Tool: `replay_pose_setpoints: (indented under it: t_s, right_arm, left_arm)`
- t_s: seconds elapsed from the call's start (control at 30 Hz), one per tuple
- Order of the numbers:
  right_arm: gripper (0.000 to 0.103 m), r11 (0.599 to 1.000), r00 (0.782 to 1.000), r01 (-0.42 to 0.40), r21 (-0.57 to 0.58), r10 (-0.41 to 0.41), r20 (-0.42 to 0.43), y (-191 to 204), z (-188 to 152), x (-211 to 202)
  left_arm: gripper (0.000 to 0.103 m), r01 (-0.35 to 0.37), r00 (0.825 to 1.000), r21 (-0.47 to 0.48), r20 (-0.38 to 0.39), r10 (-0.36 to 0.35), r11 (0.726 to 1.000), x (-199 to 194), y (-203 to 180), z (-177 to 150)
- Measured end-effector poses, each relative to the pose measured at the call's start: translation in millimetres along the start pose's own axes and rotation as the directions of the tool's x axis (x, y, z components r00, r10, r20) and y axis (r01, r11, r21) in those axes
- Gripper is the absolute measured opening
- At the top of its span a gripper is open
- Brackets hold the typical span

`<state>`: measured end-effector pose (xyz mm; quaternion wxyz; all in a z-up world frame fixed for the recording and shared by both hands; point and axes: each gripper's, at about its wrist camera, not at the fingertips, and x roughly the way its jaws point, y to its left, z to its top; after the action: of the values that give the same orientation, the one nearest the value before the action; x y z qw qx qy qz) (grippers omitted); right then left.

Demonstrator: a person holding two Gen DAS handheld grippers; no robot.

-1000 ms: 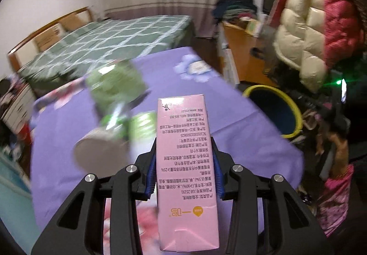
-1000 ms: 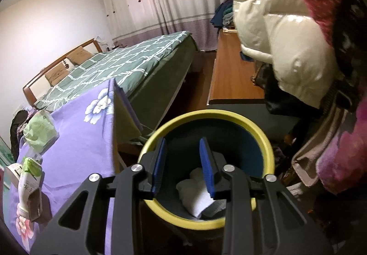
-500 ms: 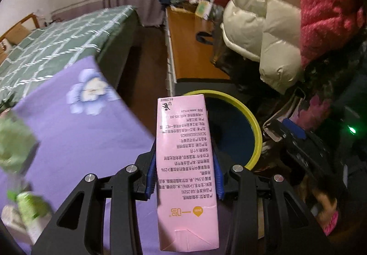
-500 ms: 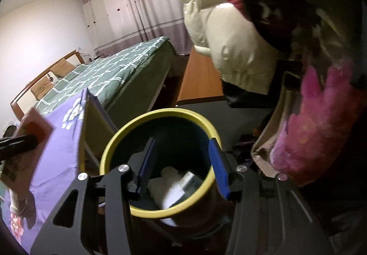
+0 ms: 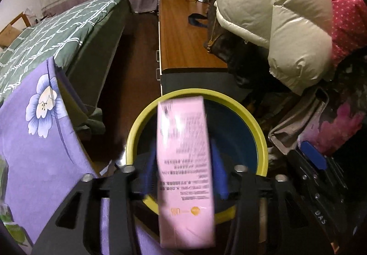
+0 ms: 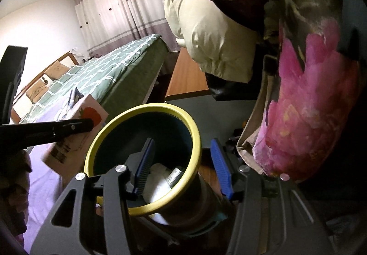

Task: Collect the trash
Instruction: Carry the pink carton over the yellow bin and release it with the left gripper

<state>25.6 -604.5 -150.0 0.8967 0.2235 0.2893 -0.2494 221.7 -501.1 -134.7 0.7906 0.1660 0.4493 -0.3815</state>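
Observation:
A pink carton (image 5: 185,172) with printed text stands between the fingers of my left gripper (image 5: 183,161), just over the near rim of a yellow-rimmed blue bin (image 5: 257,126). The blue pads stand a little off the carton's sides and the carton is blurred. In the right wrist view the carton (image 6: 75,140) and the left gripper sit at the left of the bin (image 6: 183,117). My right gripper (image 6: 181,163) is open, its fingers astride the bin's right rim. White paper and a small box (image 6: 174,177) lie inside the bin.
A table with a purple flowered cloth (image 5: 39,131) is at the left, with green packets (image 5: 11,229) at its edge. A wooden desk (image 5: 181,32) stands behind the bin, a green bed (image 5: 50,32) beyond. Puffy jackets (image 5: 275,14) hang at the right.
My left gripper swung right from the table to over the bin, and its pads have parted from the carton. My right gripper opened wider and shifted to straddle the bin's right rim.

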Motion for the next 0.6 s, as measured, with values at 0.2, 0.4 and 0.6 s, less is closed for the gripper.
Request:
replay_pose_setpoints:
  t_s: [0.2, 0.4, 0.6]
  right_arm:
    - [0.049, 1.000, 1.000, -0.006, -0.012, 0.006, 0.003, 8.4, 0.0, -4.0]
    - [0.052, 0.999, 1.000, -0.024, -0.039, 0.024, -0.005, 23.5, -4.6, -6.9]
    - [0.053, 0.993, 0.998, -0.066, -0.094, 0.063, -0.030, 58.2, -13.1, -9.2]
  left_arm:
    - [0.089, -0.045, 0.995, 0.003, 0.091, 0.045, 0.999, -35.9, 7.2, -7.1]
    - [0.096, -0.061, 0.978, -0.046, 0.195, 0.069, 0.997, -107.0, 32.8, -39.4]
    - [0.098, -0.147, 0.934, -0.144, 0.306, 0.185, 0.979, -185.9, 76.4, -90.0]
